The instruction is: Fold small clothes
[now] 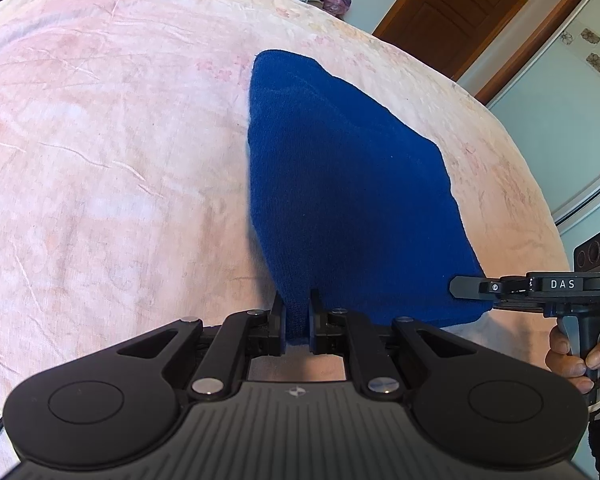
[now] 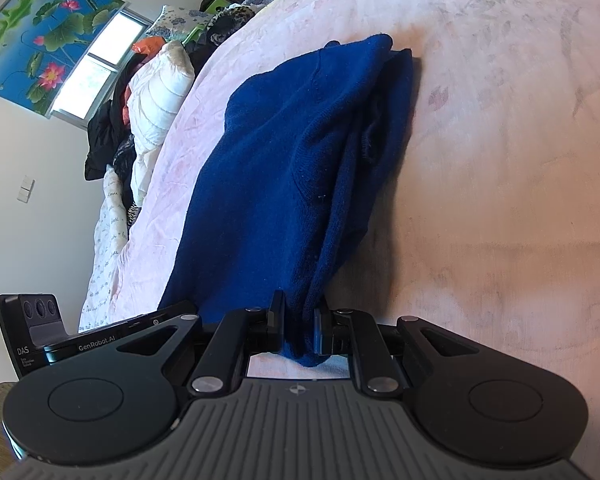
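Blue knit garment [image 1: 340, 184] on bed [image 1: 100, 160]; left hand-held gripper [image 1: 297, 320] and right hand-held gripper [image 2: 300, 330] each pinching edge. Casing at 9 o'clock reads "DAS", "GenRobot.AI".

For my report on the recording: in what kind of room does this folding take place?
Most likely a home bedroom. The blue knit garment lies on a bed with a pink floral bedspread, with a white quilt beside it and a wooden door.

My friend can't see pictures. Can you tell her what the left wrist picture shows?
The left gripper has its jaws shut on the near edge of a blue knit garment lying on a pink bedspread. At right, the right gripper reaches the same edge.
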Demonstrator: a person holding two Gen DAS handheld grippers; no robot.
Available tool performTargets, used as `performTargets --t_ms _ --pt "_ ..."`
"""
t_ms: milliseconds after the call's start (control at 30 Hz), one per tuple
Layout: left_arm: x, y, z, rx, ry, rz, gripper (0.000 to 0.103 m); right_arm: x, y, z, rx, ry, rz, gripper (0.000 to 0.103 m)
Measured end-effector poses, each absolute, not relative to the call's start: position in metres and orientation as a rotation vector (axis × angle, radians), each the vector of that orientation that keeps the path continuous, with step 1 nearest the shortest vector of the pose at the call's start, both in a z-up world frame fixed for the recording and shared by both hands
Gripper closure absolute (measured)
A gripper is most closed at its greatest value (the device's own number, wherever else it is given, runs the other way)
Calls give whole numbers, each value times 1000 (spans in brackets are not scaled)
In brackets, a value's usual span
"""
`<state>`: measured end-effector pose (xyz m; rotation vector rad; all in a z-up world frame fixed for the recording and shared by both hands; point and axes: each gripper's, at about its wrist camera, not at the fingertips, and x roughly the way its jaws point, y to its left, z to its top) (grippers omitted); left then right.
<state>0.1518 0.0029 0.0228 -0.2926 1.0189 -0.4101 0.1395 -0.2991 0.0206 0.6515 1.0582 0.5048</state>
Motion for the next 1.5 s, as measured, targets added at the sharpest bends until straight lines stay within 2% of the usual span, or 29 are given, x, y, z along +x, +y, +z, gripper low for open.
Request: performTargets --t_ms 167,233,300,333,367,433,500,533,567,600,667,767,800,867,1000,1100,1267,1500 --pt "152 2 23 -289 1013 -404 93 139 -298 18 650 1063 493 85" --pt "152 3 20 -301 1009 -380 92 138 -298 17 660 1053 475 78" --pt "149 3 18 -306 1000 -372 90 135 -300 17 665 1044 444 75" --pt "146 3 19 -299 990 -360 89 132 -300 18 661 1034 434 70" --pt "141 3 19 -286 974 -347 85 127 -301 20 657 1021 425 63" --pt "130 2 22 -236 924 -307 74 114 -304 27 634 981 399 57" --pt "114 0 24 -193 852 -269 55 96 -307 34 573 918 331 57" --pt "105 -2 23 -176 816 -247 50 86 -307 37 524 888 293 56" --pt "97 -5 21 -160 788 -225 43 76 -305 38 473 862 258 51" --pt "91 -7 19 -144 767 -212 42 64 -301 38 414 835 214 46" --pt "82 -17 10 -98 750 -208 42 45 -291 34 310 797 140 26" --pt "80 -32 -7 -65 770 -176 41 27 -271 25 195 758 80 23" --pt "78 -34 -9 -60 743 -160 37 24 -262 22 160 748 79 20" --pt "76 -39 -13 -60 719 -141 32 21 -245 16 103 730 62 6" --pt "71 -47 -19 -30 681 -135 16 23 -223 -1 63 717 -2 0" --pt "62 -59 -26 48 644 -136 7 19 -206 -10 5 670 -80 0" --pt "65 -58 -26 42 662 -132 1 18 -205 -11 12 660 -100 0" --pt "64 -59 -27 44 663 -131 0 16 -203 -13 7 658 -104 0"
